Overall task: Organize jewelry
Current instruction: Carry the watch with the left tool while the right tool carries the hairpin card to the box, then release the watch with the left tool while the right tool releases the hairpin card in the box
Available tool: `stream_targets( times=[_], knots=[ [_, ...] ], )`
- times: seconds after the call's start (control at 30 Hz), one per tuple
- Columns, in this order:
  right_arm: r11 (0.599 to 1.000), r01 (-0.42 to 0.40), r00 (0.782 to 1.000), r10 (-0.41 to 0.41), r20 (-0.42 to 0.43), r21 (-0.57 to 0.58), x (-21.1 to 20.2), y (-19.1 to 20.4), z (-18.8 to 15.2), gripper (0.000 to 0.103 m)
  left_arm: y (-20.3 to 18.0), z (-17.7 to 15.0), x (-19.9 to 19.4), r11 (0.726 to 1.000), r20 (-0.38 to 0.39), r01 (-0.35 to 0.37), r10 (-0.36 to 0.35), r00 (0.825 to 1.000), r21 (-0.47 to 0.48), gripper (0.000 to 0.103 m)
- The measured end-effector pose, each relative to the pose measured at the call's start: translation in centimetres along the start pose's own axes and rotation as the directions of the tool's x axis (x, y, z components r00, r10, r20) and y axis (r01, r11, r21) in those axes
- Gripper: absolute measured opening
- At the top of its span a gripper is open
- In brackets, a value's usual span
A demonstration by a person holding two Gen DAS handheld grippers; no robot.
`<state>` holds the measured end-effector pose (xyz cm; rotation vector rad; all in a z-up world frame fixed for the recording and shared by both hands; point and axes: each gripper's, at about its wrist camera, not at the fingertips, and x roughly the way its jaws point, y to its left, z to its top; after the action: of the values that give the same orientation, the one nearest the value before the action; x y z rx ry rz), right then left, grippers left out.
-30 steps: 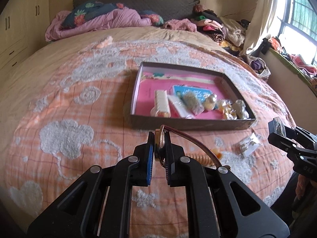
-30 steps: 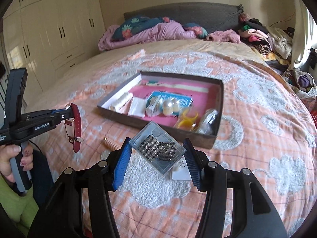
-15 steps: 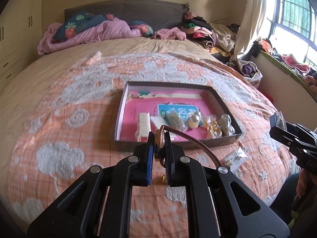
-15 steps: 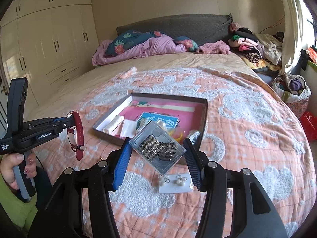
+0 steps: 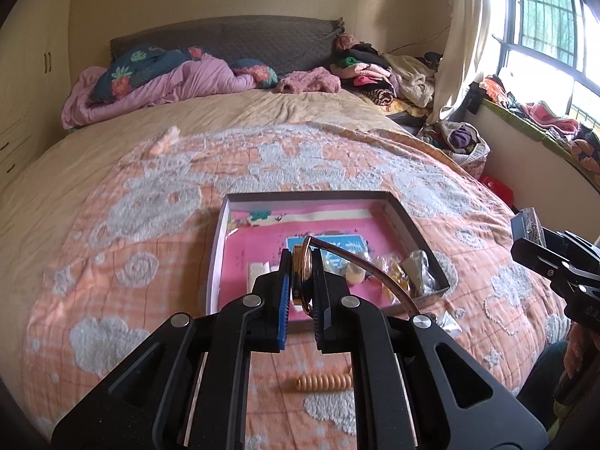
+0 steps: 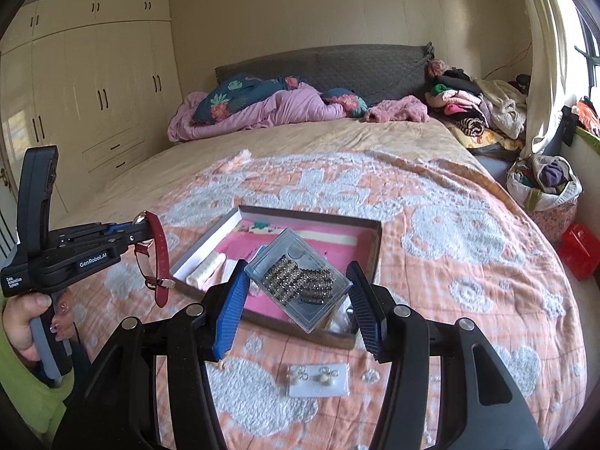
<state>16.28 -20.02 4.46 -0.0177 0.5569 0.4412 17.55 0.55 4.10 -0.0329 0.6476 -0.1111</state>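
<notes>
While both hand-held tools are hanging above the orange and white patterned bedspread (image 6: 468, 247), the left gripper (image 5: 300, 273) is pinching a gold-cased wristwatch with a dark red strap (image 5: 302, 281) edge-on between its jaws, which are pressed together on the case; in the right wrist view the strap is dangling at the left of the frame. The right gripper (image 6: 298, 296) is clamping a clear flat plastic case of dark beaded jewelry (image 6: 298, 279) between its blue-padded fingers (image 6: 230, 311), jaws partly apart around the tilted case. Beyond both, in mid frame, a shallow grey cardboard box with a pink lining (image 5: 397, 213) is sitting on the bedspread, holding small packets and pieces. Near the bottom of the right wrist view a small white earring card (image 6: 318, 379) is lying on the spread, and low in the left wrist view an orange coiled hair tie (image 5: 322, 381) is lying there too. A hand (image 6: 26, 322) in a green sleeve is gripping the left tool's handle at lower left.
</notes>
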Motion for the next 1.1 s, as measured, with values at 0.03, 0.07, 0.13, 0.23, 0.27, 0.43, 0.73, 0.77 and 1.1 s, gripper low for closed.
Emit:
stream_targets(
  times=[0.03,0.07,0.13,0.23,0.27,0.43,0.73,0.77,1.1],
  knots=[
    [1.0,0.002,1.0,-0.002,0.003,0.001,0.0,-0.1,0.1,0.052,-0.1,0.1,0.1,1.0,0.002,0.002,-0.002,1.0,0.002,0.004],
    [1.0,0.005,1.0,-0.005,0.006,0.001,0.1,-0.2,0.3,0.052,-0.2,0.4,0.2,1.0,0.003,0.005,-0.005,1.0,0.007,0.004],
    [1.0,0.01,1.0,-0.01,0.008,0.0,0.2,-0.3,0.6,0.052,-0.3,0.7,0.4,1.0,0.006,0.009,-0.009,1.0,0.013,0.004],
    [1.0,0.018,1.0,-0.018,0.01,0.0,0.5,-0.6,1.0,0.052,-0.5,1.1,0.8,1.0,0.009,0.015,-0.015,1.0,0.02,0.004],
    [1.0,0.02,1.0,-0.02,0.012,0.001,0.7,-0.6,1.1,0.052,-0.6,1.3,1.0,1.0,0.01,0.018,-0.018,1.0,0.023,0.004],
    [1.0,0.031,0.999,-0.031,0.015,-0.001,1.3,-0.9,1.6,0.052,-0.8,1.8,1.9,0.999,0.007,0.028,-0.028,1.0,0.03,0.004],
    [0.999,0.049,0.999,-0.049,-0.015,0.004,4.0,-1.5,2.0,0.052,-0.7,1.4,4.7,0.999,-0.023,0.033,-0.032,0.999,0.027,0.004],
    [0.999,0.054,0.998,-0.054,-0.026,0.004,4.6,-1.6,1.9,0.052,-0.7,1.2,5.2,0.999,-0.029,0.033,-0.032,0.999,0.028,0.004],
    [0.998,0.06,0.99,-0.06,-0.124,-0.01,9.5,-1.6,0.1,0.052,0.4,-0.2,9.5,1.0,-0.091,0.003,-0.002,0.996,0.02,0.004]
  ],
)
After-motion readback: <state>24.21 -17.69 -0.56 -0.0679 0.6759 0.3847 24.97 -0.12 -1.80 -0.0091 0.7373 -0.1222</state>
